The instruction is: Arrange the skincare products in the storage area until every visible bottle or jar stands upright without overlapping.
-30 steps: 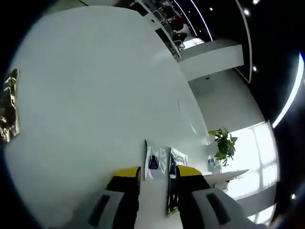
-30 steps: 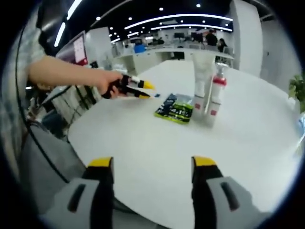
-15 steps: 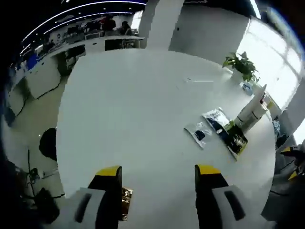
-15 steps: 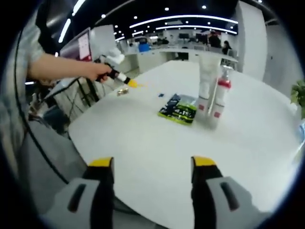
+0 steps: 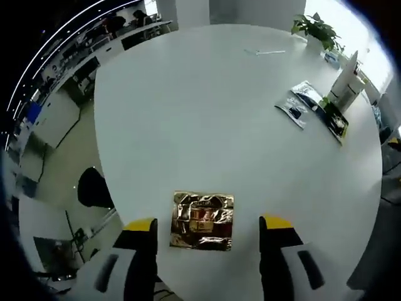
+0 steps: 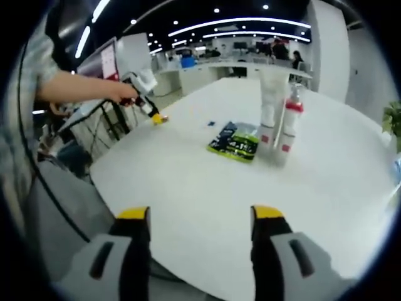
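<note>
**A:** So, going left to right, what lies under the left hand-held gripper?

**B:** A crinkled gold foil sachet, flat on the white tabletop near its edge, right between the spread yellow-tipped jaws. Nothing is pinched. It looks light, thin and floppy, and the foil is probably slick, so I'd take it by one edge rather than the middle; pressed flat like that, it may need a corner tipped up first.

**A:** And farther right in that view?

**B:** Well apart from it, a small pale sachet with a dark patch, then a green-and-black packet just beside it, both lying flat. Behind them stands a white tube, upright.

**A:** What does the right gripper view add?

**B:** A person's hand at the left holds that other gripper over the tabletop's far edge. In the middle lies the green-and-black packet, and just to its right the white tube and a pump bottle with a red collar, both upright and close together; I can't tell whether they touch. The right hand-held gripper hovers low, jaws wide apart and empty.

**A:** How would those two handle?

**B:** Stiff and tall, so likely tippy. Grip low on the body, not the pump head.
</note>
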Action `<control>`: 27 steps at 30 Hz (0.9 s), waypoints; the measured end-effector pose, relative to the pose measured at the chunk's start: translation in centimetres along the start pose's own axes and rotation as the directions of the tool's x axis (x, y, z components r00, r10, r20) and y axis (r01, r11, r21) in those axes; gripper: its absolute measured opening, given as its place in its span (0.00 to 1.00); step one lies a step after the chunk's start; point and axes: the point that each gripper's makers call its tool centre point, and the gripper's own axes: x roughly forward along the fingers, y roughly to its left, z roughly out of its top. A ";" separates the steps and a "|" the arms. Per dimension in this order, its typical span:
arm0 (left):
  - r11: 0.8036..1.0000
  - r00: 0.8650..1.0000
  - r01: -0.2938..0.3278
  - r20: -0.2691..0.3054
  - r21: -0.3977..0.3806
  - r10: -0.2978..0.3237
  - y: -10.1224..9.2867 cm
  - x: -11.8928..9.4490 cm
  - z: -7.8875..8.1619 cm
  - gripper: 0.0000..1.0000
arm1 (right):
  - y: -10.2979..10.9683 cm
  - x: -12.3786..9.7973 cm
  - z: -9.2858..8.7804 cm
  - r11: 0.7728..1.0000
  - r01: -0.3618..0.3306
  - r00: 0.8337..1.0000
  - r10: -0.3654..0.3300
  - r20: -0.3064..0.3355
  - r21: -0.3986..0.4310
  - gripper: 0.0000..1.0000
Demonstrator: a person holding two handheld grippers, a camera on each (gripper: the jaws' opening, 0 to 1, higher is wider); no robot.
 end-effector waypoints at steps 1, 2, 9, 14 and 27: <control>1.000 1.000 -0.003 -0.005 -0.003 0.003 0.1 0.0 -0.1 0.67 | 0.0 0.0 0.0 1.000 -0.001 1.000 0.001 -0.002 0.000 0.63; 1.000 1.000 -0.002 -0.007 -0.005 0.002 0.2 0.0 -0.2 0.67 | 0.0 0.0 -0.1 1.000 -0.002 1.000 0.002 -0.005 0.003 0.63; 0.999 0.999 0.030 -0.021 -0.043 -0.031 0.0 0.0 -0.4 0.56 | 0.4 0.1 -0.2 1.000 -0.016 1.000 0.016 -0.013 0.006 0.63; 0.999 0.999 0.029 -0.015 -0.040 -0.030 0.1 0.0 -0.5 0.46 | 0.1 0.2 -0.7 1.000 -0.004 0.999 0.004 -0.042 -0.005 0.62; 0.997 0.999 0.044 0.014 -0.065 -0.043 -1.3 -0.6 0.0 0.36 | -0.2 0.1 -0.5 1.000 0.009 1.000 -0.010 -0.029 -0.005 0.61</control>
